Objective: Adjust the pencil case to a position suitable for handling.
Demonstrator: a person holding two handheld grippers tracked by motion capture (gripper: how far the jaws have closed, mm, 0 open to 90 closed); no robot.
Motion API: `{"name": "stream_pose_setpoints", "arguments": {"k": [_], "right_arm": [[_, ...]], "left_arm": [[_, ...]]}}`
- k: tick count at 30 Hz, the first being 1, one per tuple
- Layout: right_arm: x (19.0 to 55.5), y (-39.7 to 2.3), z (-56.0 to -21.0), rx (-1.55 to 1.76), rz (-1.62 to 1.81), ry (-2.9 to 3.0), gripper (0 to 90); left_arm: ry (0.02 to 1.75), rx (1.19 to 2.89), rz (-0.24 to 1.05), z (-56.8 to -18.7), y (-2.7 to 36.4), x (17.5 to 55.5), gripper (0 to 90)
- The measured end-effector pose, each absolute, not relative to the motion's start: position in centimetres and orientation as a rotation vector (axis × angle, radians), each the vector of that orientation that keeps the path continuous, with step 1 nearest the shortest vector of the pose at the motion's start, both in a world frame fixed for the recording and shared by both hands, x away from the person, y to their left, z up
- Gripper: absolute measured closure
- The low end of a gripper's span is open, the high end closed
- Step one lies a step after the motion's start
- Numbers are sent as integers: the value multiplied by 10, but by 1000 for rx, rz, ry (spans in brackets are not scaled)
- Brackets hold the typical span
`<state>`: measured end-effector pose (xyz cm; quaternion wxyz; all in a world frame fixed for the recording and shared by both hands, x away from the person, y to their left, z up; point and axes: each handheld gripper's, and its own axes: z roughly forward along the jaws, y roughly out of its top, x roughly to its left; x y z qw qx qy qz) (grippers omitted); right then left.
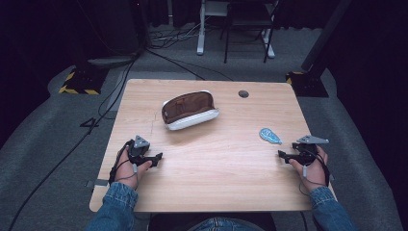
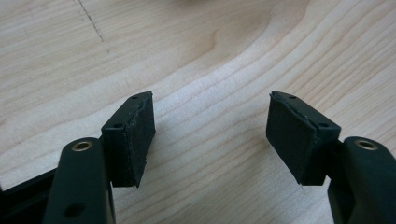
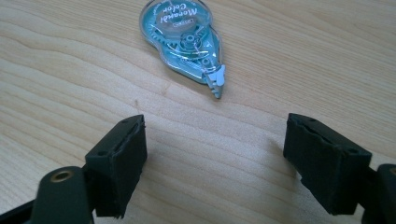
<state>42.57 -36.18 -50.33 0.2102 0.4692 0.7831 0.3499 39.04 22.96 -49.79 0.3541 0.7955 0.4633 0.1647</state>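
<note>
High view: both hands rest on the table [image 1: 207, 178], left gripper [image 1: 153, 158] and right gripper [image 1: 284, 154] spread wide, empty. The correction tape [image 1: 270, 135] lies just ahead of the right, likely awaiting pickup; the case [image 1: 189, 109] gapes open to receive.

The high view looks forward and down over the whole table [image 1: 207, 168]. Each gripper view sits close above the wood; the right one shares the corrector [image 3: 187, 39], at centre right of the high frame.
</note>
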Motion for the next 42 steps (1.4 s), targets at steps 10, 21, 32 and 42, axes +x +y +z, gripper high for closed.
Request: {"name": "stream_pose_setpoints", "arguments": {"k": [10, 21, 32, 42], "right_arm": [[425, -362, -503, 1302, 974, 2179, 215], [425, -362, -503, 1302, 975, 2179, 215], [425, -362, -503, 1301, 975, 2179, 215], [425, -362, -503, 1301, 976, 2179, 215]], "left_arm": [[1160, 1965, 451, -467, 237, 391, 336], [1133, 1922, 467, -450, 236, 400, 344], [1101, 1895, 482, -431, 235, 418, 348], [1086, 1874, 494, -428, 226, 441, 351]]}}
